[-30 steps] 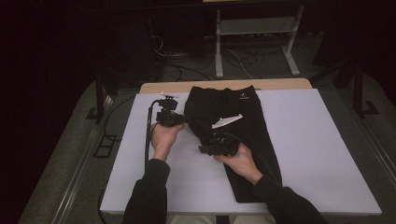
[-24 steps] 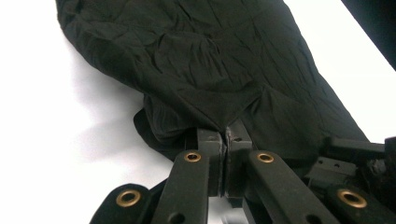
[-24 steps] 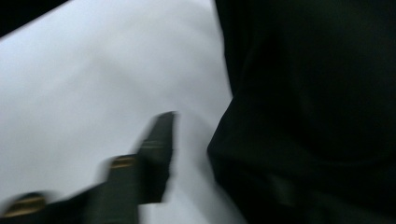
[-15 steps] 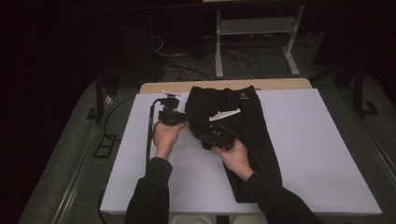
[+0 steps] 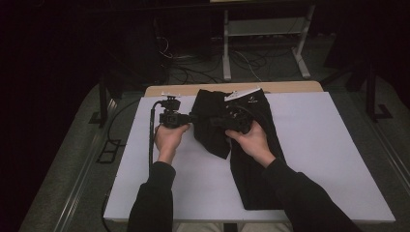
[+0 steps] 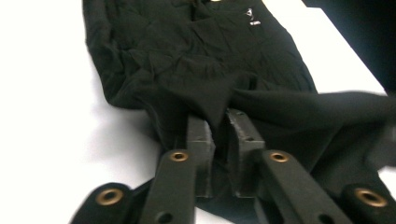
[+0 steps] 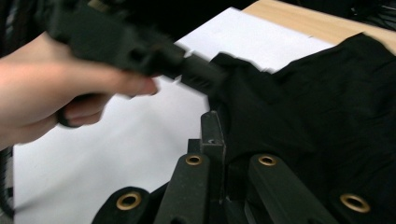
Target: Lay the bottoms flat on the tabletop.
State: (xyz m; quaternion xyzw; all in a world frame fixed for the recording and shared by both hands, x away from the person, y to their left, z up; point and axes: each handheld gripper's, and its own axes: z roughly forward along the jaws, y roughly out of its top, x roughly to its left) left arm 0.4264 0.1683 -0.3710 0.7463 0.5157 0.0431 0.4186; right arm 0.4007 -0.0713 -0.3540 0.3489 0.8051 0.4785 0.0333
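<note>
A long black garment (image 5: 251, 164) lies lengthwise on the white table cover (image 5: 329, 140). My left gripper (image 5: 193, 117) holds its left edge near the far end. Its jaws have just been opening slightly, and a tented fold of fabric (image 6: 196, 51) still sits pinched between the pads at the left gripper (image 6: 219, 119). My right gripper (image 5: 220, 121) is shut on a fold of the garment (image 7: 327, 107) and holds it above the table, close to the left one. From the right gripper (image 7: 219, 126) I see the left gripper (image 7: 205, 77) just ahead, touching the same cloth.
A white tag (image 5: 241, 93) and a small white logo (image 5: 251, 102) mark the garment's far end. A wooden table edge (image 5: 290, 87) runs behind the cover. A black cable (image 5: 152, 140) trails from the left gripper. Metal stands and cables occupy the dark floor beyond.
My right gripper closed on the garment, then rose and moved away from the person toward the left gripper, lifting a fold of cloth. The left hand stayed put.
</note>
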